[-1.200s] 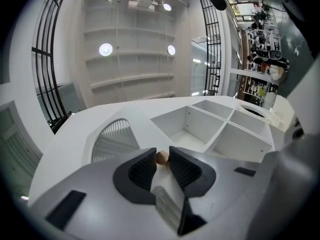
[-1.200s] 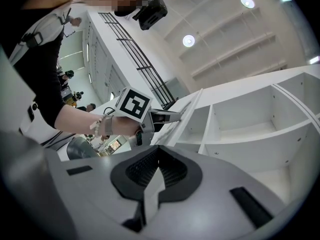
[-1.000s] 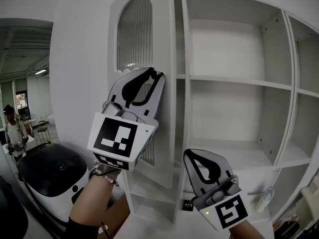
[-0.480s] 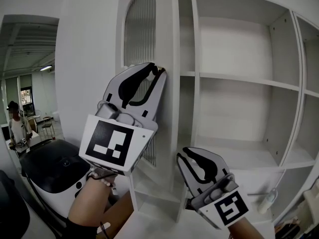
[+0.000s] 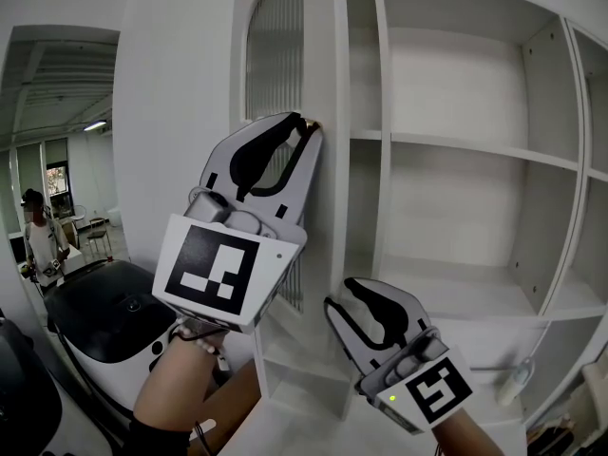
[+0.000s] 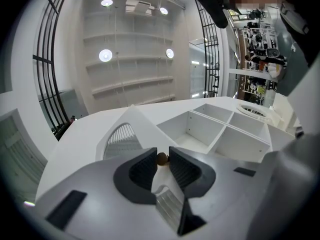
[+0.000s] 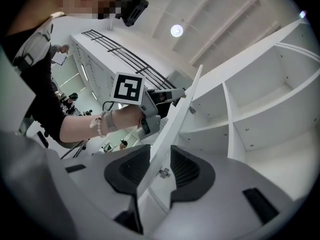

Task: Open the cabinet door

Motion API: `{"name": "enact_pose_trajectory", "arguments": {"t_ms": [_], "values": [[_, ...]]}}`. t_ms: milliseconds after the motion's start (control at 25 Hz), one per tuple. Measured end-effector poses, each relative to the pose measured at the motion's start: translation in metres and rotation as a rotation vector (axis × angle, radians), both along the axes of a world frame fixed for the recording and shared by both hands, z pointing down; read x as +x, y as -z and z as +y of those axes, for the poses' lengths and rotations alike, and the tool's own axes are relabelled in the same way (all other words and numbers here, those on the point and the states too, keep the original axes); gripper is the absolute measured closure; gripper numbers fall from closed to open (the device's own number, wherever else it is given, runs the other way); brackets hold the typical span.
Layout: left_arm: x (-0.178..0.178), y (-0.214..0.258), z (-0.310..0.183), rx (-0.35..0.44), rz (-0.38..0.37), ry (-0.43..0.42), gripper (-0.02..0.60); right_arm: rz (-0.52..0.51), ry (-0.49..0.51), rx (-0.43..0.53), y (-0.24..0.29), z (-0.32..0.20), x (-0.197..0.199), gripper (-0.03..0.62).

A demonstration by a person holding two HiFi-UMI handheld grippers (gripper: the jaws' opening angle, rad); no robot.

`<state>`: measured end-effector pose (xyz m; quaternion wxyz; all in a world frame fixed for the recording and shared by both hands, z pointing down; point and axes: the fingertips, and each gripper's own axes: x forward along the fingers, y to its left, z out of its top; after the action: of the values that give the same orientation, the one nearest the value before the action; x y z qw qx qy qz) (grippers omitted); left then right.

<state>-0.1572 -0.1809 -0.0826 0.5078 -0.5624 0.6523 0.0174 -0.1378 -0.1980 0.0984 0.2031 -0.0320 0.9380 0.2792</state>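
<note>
The left gripper (image 6: 162,158) has its jaws narrowed onto the small brown knob (image 6: 162,158) at the free edge of the cabinet door (image 5: 275,65), pinching it between both pads. The right gripper (image 7: 160,154), lower down, has just been opening its jaws; they stand wide, with the door's lower edge running between them. The door stands upright, long axis vertical, swung out from the open white shelves (image 5: 475,150).

1. Bright, even indoor light. The white cabinet (image 5: 456,160) looks a bit washed out, shadows soft.
2. Round ceiling lights (image 6: 105,55) glare in the left gripper view.
3. Both gripper views: heavy fisheye, dark corners, bent lines.
4. Far background seems slightly soft, hard to say.
</note>
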Motion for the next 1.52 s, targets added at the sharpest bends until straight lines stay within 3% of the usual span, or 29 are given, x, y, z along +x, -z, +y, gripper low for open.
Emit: {"name": "enact_pose_trajectory", "arguments": {"t_ms": [320, 800, 960, 1320, 1520], "values": [[0.003, -0.002, 0.002, -0.008, -0.028, 0.03, 0.552, 0.005, 0.023, -0.037, -0.001, -0.002, -0.001, 0.471], [-0.003, -0.011, 0.022, 0.022, 0.046, -0.008, 0.548, -0.003, 0.037, -0.043, -0.001, -0.001, 0.0, 0.497], [-0.006, -0.023, 0.03, 0.028, 0.038, 0.024, 0.548, -0.008, 0.058, -0.042, 0.001, 0.004, 0.001, 0.5], [-0.025, -0.057, 0.054, 0.013, 0.107, 0.096, 0.555, -0.02, 0.101, 0.004, -0.001, 0.029, -0.003, 0.502], [-0.042, -0.086, 0.072, -0.025, 0.143, 0.148, 0.58, -0.038, 0.147, -0.025, -0.001, 0.043, -0.01, 0.508]]}}
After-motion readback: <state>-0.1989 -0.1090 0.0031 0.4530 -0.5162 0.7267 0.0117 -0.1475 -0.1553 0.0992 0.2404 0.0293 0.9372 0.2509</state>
